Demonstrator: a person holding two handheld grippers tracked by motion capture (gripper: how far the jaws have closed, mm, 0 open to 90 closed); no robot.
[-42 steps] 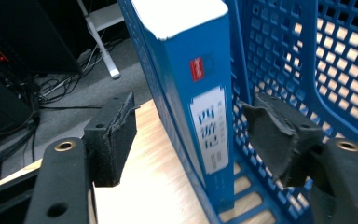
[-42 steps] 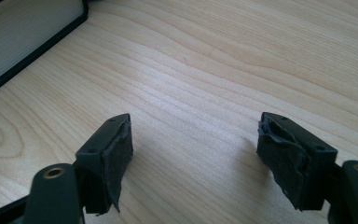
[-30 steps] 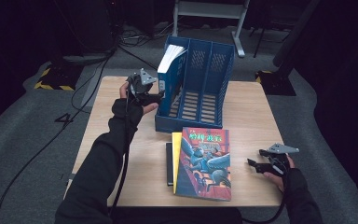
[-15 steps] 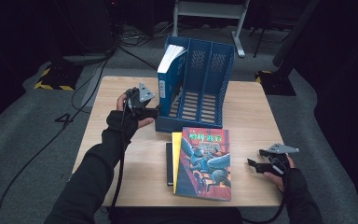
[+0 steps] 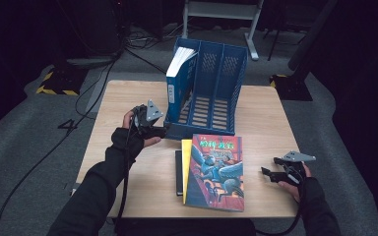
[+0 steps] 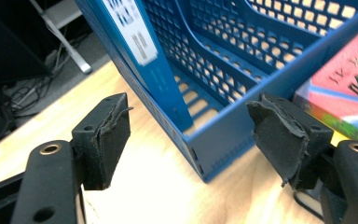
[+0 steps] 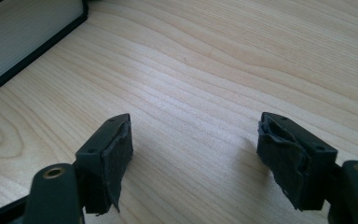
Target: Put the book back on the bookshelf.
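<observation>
A blue three-slot file rack (image 5: 211, 93) stands at the back of the wooden table (image 5: 128, 96). A blue book (image 5: 179, 81) stands upright in its left slot. My left gripper (image 5: 160, 130) is open just off the rack's front-left corner. In the left gripper view the left gripper (image 6: 191, 126) frames that corner of the rack (image 6: 223, 140) and the blue book (image 6: 140, 51), touching neither. A colourful book (image 5: 216, 169) tops a flat stack in front of the rack. My right gripper (image 5: 270, 173) rests open to the right of the stack, and in its own view the right gripper (image 7: 196, 144) holds nothing.
Under the colourful book lie a yellow book (image 5: 186, 169) and a dark one (image 5: 178, 172). A book's page edge (image 7: 23, 37) shows at the top left of the right gripper view. Cables (image 5: 98, 88) and a metal stand (image 5: 221, 10) are on the floor beyond the table.
My left hand has come back along the rack's left side, from beside the blue book toward the rack's front-left corner, and lowered. The right hand has stayed put.
</observation>
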